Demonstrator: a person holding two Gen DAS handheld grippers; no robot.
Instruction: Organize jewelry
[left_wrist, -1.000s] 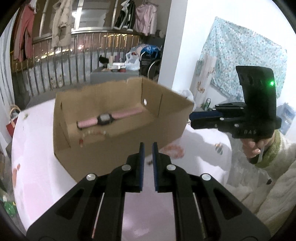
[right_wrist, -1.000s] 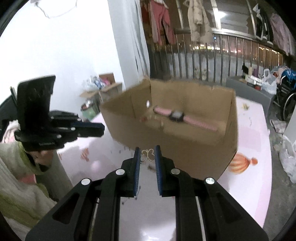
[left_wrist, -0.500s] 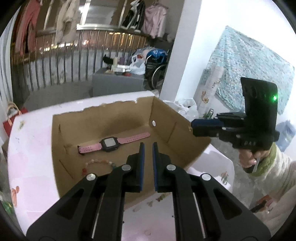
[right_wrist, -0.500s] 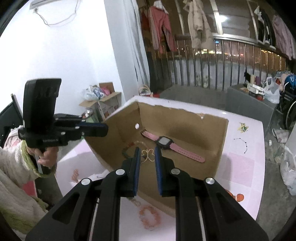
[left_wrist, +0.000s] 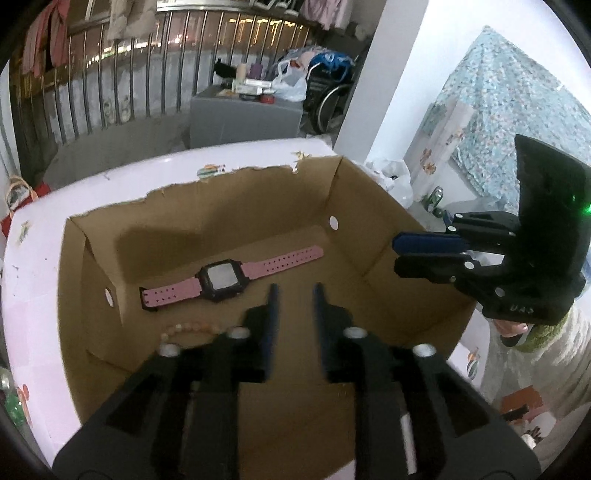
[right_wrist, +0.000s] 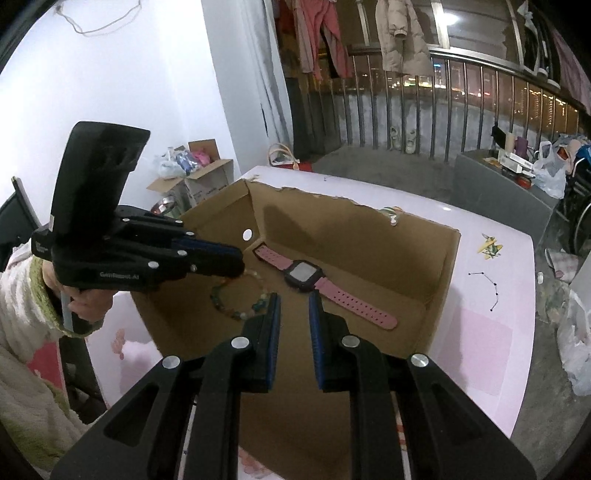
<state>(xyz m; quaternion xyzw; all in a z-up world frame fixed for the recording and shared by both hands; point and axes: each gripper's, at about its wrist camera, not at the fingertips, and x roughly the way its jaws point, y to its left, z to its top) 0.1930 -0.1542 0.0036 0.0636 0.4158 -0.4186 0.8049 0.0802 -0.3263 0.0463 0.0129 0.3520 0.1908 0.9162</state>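
An open cardboard box (left_wrist: 399, 236) (right_wrist: 439, 273) stands on a pink table. A pink-strapped watch (left_wrist: 225, 277) (right_wrist: 325, 288) lies flat on its floor. A bead bracelet (left_wrist: 188, 328) (right_wrist: 236, 295) lies beside it. My left gripper (left_wrist: 293, 291) hovers over the box with its jaws slightly apart and empty; it also shows in the right wrist view (right_wrist: 210, 258). My right gripper (right_wrist: 293, 299) hovers over the box from the other side, slightly open and empty; it also shows in the left wrist view (left_wrist: 428, 254). A gold butterfly charm seen earlier is out of sight.
The pink table (right_wrist: 491, 295) carries stickers and a thin dark chain (right_wrist: 487, 291) to the right of the box. A metal railing (left_wrist: 129, 74) and a grey cabinet (left_wrist: 243, 114) stand behind. Cardboard boxes (right_wrist: 199, 177) sit on the floor.
Both grippers rose and tilted down over the box, so its inside shows. Both pairs of jaws have opened a little. The butterfly charm between the right fingers is gone from view.
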